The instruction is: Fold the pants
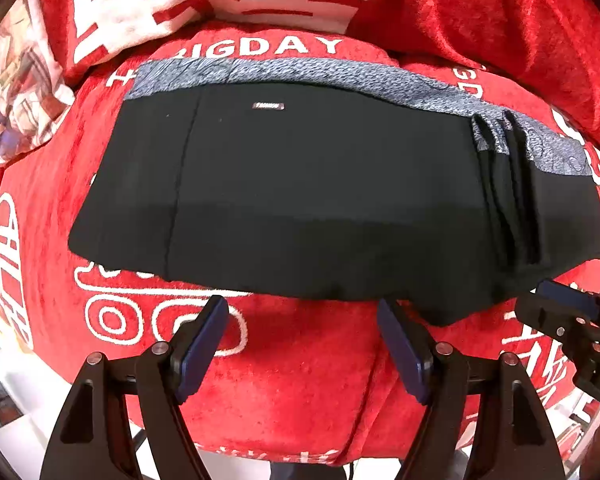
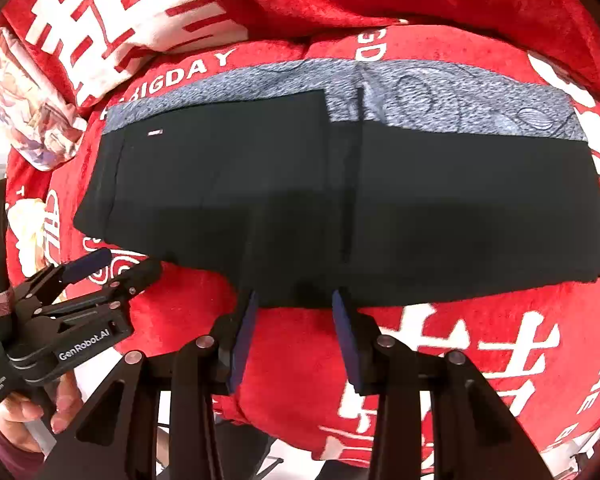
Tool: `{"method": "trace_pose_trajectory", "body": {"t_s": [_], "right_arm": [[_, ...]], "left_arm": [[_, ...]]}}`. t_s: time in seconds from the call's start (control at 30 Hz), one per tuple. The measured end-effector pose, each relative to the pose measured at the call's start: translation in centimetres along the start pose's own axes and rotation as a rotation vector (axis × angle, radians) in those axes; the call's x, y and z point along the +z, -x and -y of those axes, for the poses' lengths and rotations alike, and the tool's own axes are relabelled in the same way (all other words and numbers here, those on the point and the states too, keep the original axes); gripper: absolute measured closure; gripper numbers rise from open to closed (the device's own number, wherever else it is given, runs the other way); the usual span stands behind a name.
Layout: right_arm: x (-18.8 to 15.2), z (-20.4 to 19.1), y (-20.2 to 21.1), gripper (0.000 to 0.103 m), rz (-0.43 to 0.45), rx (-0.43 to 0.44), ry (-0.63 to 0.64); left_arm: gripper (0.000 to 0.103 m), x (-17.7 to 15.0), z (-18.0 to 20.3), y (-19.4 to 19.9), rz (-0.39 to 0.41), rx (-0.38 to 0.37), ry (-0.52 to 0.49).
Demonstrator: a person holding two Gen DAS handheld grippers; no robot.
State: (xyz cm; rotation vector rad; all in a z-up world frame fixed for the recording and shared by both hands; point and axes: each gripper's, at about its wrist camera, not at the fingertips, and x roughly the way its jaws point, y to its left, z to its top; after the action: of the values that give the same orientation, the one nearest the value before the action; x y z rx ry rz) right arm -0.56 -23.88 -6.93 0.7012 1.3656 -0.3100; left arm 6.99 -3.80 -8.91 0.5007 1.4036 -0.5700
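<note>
The black trousers with the grey patterned lining band (image 1: 300,184) lie flat on the red velvety cloth printed with white lettering (image 1: 292,380), already doubled into a long slab, so I judge the fold well along and perhaps only one more halving left. Their long axis runs side to side across both views, the grey band along the far edge and the plain folded edge nearest the person; the stacked layered ends sit toward the right in the left wrist view. Both tools hang just off that near edge, which makes sense if the cloth has been laid down and let go. The left gripper (image 1: 302,344) points almost straight down with its blue pads spread wide and nothing but red cloth between them. The right gripper (image 2: 294,328) stands at a middling gap, its pads level with the hem but not pinching it (as far as I can tell). A hand (image 2: 40,412) holds the left tool's handle, seen from the right camera. A crumpled pale printed wrapper (image 2: 32,112) sits far left, clear of the trousers.
</note>
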Motion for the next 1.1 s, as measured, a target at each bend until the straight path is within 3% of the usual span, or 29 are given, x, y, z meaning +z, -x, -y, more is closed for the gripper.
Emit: {"method": "trace_pose_trajectory", "body": {"t_s": [0.1,0.33,0.43,0.5,0.63,0.77,1.1], "right_arm": [[-0.2,-0.8,-0.2,0.055,-0.006,0.0,0.003],[-0.9,-3.4,-0.4,0.041,-0.021,0.019,0.039],[-1.1,-4.6,-0.3,0.031,-0.011,0.004,0.073],[-1.1,-5.5,-0.1,0.019,0.01,0.005,0.1],[-1.1,-7.4,0.4,0.019,0.075,-0.055,0.185],[-0.9,-8.4,-0.7,0.019,-0.003,-0.049,0.189],[-0.9,-9.5,-1.7,0.019,-0.061,-0.067,0.169]], "left_arm": [[0.009,-0.4,-0.9,0.1,-0.004,-0.004,0.013],[0.009,-1.6,-3.5,0.1,-0.011,-0.034,0.071],[0.009,-1.9,-5.0,-0.2,-0.023,-0.037,0.108],[0.009,-2.1,-6.1,-0.4,-0.025,-0.045,0.14],[0.009,-2.6,-8.4,-0.6,-0.026,-0.061,0.211],[0.009,-2.9,-9.8,-0.7,-0.025,-0.082,0.242],[0.009,-3.4,-12.4,-0.5,-0.026,-0.097,0.288]]}}
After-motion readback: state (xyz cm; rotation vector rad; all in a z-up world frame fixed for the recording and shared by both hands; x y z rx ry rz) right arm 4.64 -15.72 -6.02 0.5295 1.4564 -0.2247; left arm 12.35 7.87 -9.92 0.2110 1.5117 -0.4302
